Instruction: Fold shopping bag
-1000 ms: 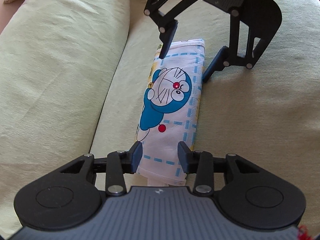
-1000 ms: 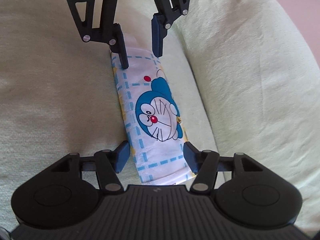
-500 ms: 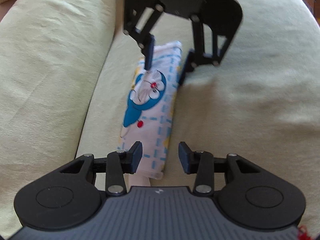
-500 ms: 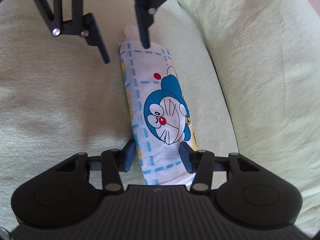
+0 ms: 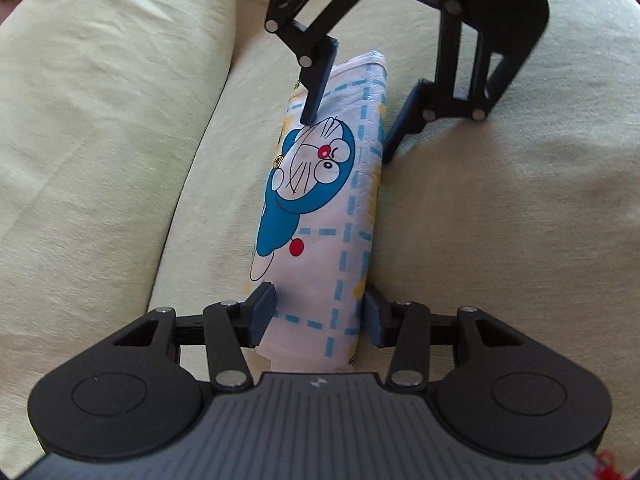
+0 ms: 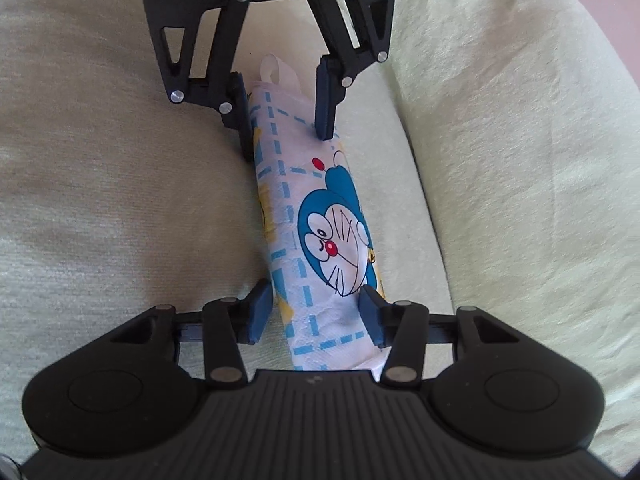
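The shopping bag (image 5: 328,208) is white with blue dashed lines and a blue cartoon cat, folded into a long narrow strip on a pale green sofa seat. My left gripper (image 5: 318,316) is open, its fingers straddling the strip's near end. My right gripper (image 5: 348,132) is open over the far end. In the right wrist view the bag (image 6: 316,232) runs away from my right gripper (image 6: 316,314), which straddles one end, and my left gripper (image 6: 288,128) straddles the other end, where a white handle loop (image 6: 276,74) sticks out.
A pale green back cushion (image 5: 100,140) rises beside the bag, on the left in the left wrist view and on the right in the right wrist view (image 6: 520,140). The sofa seat (image 5: 500,220) stretches away on the bag's other side.
Both grippers have come back down over the bag's two ends after lifting and drawing back half a second ago. The bag stays a folded strip and has barely shifted.
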A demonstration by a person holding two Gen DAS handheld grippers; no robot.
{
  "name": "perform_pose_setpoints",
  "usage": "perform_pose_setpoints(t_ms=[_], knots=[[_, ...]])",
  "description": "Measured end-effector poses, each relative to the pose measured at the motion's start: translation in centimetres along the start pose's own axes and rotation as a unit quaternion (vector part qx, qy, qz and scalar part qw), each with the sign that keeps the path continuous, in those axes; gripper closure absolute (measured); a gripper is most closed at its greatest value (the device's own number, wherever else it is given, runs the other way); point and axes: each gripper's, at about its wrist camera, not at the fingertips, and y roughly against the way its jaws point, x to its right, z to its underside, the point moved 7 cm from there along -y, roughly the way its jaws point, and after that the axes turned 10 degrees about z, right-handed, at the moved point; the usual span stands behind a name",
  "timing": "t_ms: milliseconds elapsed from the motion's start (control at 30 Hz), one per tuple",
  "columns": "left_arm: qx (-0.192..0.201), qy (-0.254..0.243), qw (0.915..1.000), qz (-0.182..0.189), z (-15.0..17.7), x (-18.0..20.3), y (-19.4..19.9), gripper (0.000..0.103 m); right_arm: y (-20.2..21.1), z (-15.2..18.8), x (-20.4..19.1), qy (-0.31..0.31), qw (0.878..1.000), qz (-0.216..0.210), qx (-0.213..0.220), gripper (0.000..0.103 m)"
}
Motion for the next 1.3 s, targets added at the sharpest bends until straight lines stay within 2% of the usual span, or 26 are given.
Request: perform_pose_setpoints(t_ms=[67,167,233,367,467,567,733,800,1000,1100,1200,1300], knots=[[-0.004,-0.002,1.0000,-0.002,-0.1,-0.1,0.0,0.054,-0.1,-0.3,-0.4,0.002,1.000,0.018,-0.007,0.065],[-0.012,-0.018,0.9998,-0.004,-0.2,0.2,0.5,0.062,0.2,-0.8,-0.4,0.004,0.999,0.022,-0.025,0.068],[-0.024,-0.024,0.9994,0.004,-0.3,0.4,1.2,0.064,1.2,-1.4,-0.1,-0.013,0.999,-0.008,-0.035,0.068],[-0.036,-0.027,0.9977,0.050,-0.4,2.1,4.1,0.069,4.1,-2.4,0.8,-0.061,0.993,-0.093,-0.047,0.068],[-0.039,-0.029,0.9960,0.076,-1.1,3.8,6.5,0.072,6.8,-2.8,1.2,-0.096,0.981,-0.162,-0.045,0.068],[-0.040,-0.031,0.9941,0.096,-1.4,5.9,8.9,0.076,8.9,-2.7,1.6,-0.138,0.963,-0.224,-0.051,0.068],[-0.035,-0.025,0.9936,0.104,-2.3,5.2,10.1,0.079,10.3,-2.0,2.8,-0.209,0.933,-0.285,-0.066,0.072],[-0.034,-0.018,0.9943,0.099,-2.5,4.9,10.1,0.079,9.6,-1.5,4.0,-0.238,0.925,-0.287,-0.076,0.074],[-0.029,0.008,0.9956,0.089,-3.6,2.9,8.9,0.079,8.2,0.5,6.1,-0.292,0.914,-0.265,-0.095,0.074],[-0.023,0.023,0.9954,0.090,-4.1,1.3,8.0,0.078,7.3,1.3,6.9,-0.319,0.905,-0.263,-0.102,0.074],[-0.013,0.040,0.9948,0.093,-4.4,-0.3,7.1,0.075,5.8,2.3,8.1,-0.350,0.892,-0.266,-0.106,0.073],[-0.009,0.047,0.9955,0.081,-4.7,-1.9,6.3,0.073,4.4,3.5,9.4,-0.386,0.873,-0.275,-0.112,0.073]])
